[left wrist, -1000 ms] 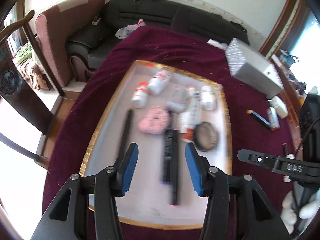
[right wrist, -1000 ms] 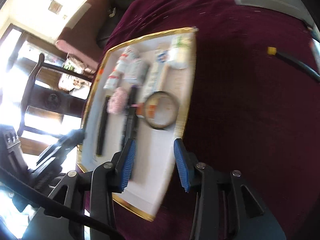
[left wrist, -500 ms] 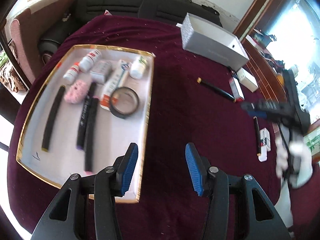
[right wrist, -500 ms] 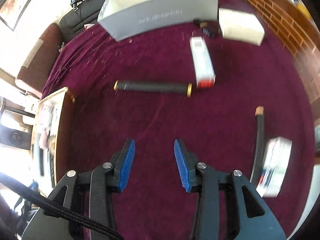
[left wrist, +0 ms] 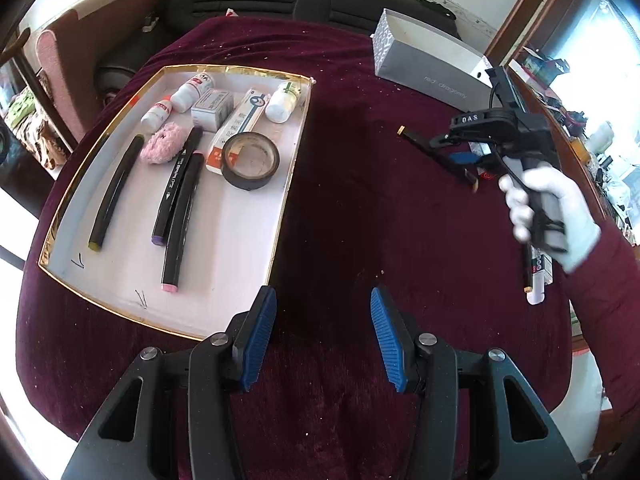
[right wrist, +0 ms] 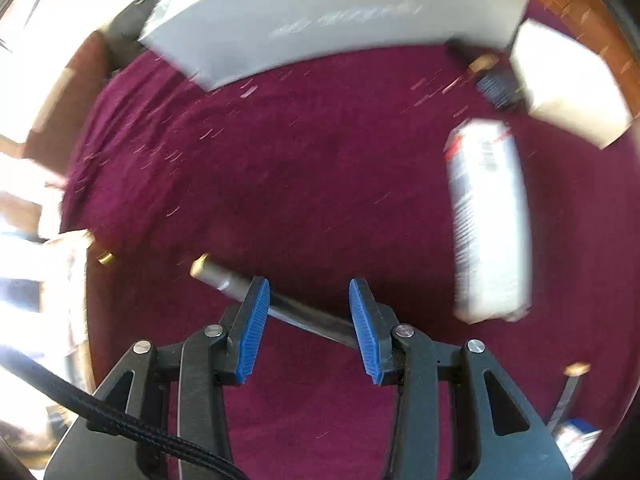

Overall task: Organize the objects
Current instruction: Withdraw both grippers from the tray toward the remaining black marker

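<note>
Black with gold-capped ends, the pen (right wrist: 296, 312) lies on the maroon tablecloth (right wrist: 320, 184) toward its right edge, between the parted, empty jaws of the right gripper (right wrist: 308, 328). The step looks like reaching; next, lower and close. The left gripper (left wrist: 322, 340) hangs apart beside the tray (left wrist: 280, 216).

A maroon-clothed table (left wrist: 340, 208) carries a gold-rimmed tray (left wrist: 280, 216), a grey box (left wrist: 424, 64) and a black pen (right wrist: 304, 314).

A: Your left gripper (left wrist: 323, 338) has swung off the tray (left wrist: 288, 184), now over bare maroon cloth (left wrist: 352, 216).

B: And your right gripper (right wrist: 307, 330) left the tray too; a dark gold-tipped pen (right wrist: 304, 314) now lies between its parted pads.
</note>
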A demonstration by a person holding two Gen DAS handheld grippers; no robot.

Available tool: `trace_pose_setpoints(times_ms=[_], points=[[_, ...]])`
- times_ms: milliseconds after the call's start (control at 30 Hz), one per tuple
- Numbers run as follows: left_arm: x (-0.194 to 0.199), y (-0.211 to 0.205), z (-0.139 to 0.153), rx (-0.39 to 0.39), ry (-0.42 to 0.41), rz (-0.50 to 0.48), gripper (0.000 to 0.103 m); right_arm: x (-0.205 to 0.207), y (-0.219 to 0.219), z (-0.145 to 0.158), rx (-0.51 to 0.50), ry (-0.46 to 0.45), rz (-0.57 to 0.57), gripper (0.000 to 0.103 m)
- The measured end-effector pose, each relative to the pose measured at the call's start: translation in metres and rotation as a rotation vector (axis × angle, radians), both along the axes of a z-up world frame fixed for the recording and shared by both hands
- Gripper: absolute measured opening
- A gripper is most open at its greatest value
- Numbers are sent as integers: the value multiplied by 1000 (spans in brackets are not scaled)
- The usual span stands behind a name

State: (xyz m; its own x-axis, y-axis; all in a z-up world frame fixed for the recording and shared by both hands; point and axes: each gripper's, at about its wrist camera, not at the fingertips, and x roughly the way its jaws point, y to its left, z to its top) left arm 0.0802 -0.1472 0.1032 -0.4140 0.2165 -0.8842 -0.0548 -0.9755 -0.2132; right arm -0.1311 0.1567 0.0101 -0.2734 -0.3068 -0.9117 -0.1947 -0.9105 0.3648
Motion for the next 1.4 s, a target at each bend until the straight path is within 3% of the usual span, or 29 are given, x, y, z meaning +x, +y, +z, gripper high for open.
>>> trace_pose_setpoints(times_ms=[133,300,600,833,1200,1400], points=[[-7,1,-3,11,0,16,43,32,-42,-8,-241,-91,198,42],[-16,15,-6,-1,6,-14,43,86,-40,-3,-341,-87,178,42],[-29,64,-13,-135,30,-130,43,140,9,22,-258,7,37,43],[-36,97,-16,-237,61,-212,43,158,27,16,-192,14,-14,43],[-42,118,-26,-254,33,-247,43,172,50,16,-169,6,-43,43],[-49,116,-32,-220,0,-232,43,173,55,13,-165,0,-56,46]])
